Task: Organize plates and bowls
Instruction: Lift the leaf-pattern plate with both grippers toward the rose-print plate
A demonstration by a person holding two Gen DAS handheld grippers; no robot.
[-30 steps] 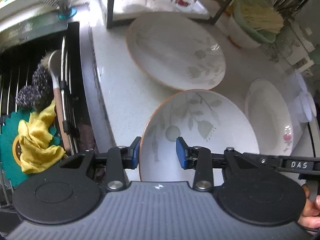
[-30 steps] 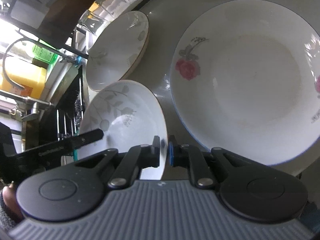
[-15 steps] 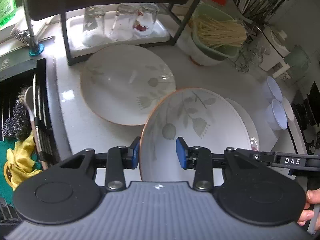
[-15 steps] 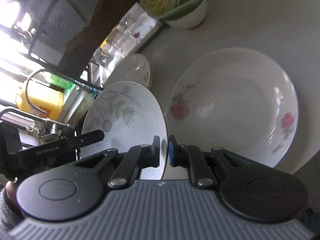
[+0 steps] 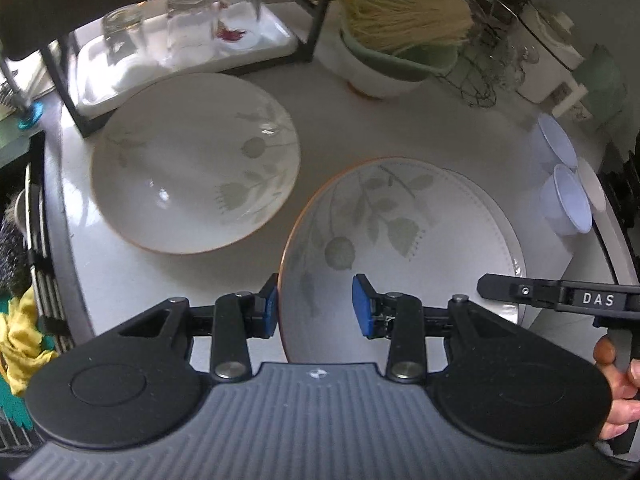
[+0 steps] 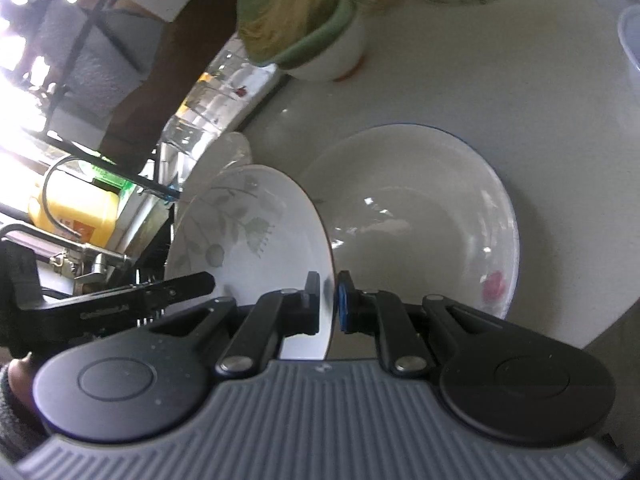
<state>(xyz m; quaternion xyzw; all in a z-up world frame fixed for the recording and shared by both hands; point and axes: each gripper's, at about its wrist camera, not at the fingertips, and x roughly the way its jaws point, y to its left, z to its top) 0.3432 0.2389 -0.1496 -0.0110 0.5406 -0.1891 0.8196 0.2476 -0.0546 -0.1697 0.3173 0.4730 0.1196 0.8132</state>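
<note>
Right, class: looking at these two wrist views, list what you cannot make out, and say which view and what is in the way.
- Rose plate: in the left wrist view, mostly hidden under the held leaf-pattern bowl.
- Leaf bowl's near rim: both views, covered by the gripper bodies.
- Left gripper: whether its pads press the bowl's wall is unclear.
- Glasses on the rack: blurred in the right wrist view.
- Sink contents: cut off by the left edge.

Three plates counted: leaf-pattern plate [image 5: 392, 248] held up, second leaf-pattern plate [image 5: 192, 164] flat on tabletop [image 5: 120, 276], rose-pattern plate [image 6: 424, 216] partly hidden. Three upturned glasses [image 5: 192, 28] counted on white tray [image 5: 120, 68]. Three small plastic cups [image 5: 564, 196] counted at right. Two hand-held grippers seen: left hand-held gripper [image 5: 315, 306], right hand-held gripper [image 6: 329, 304].
</note>
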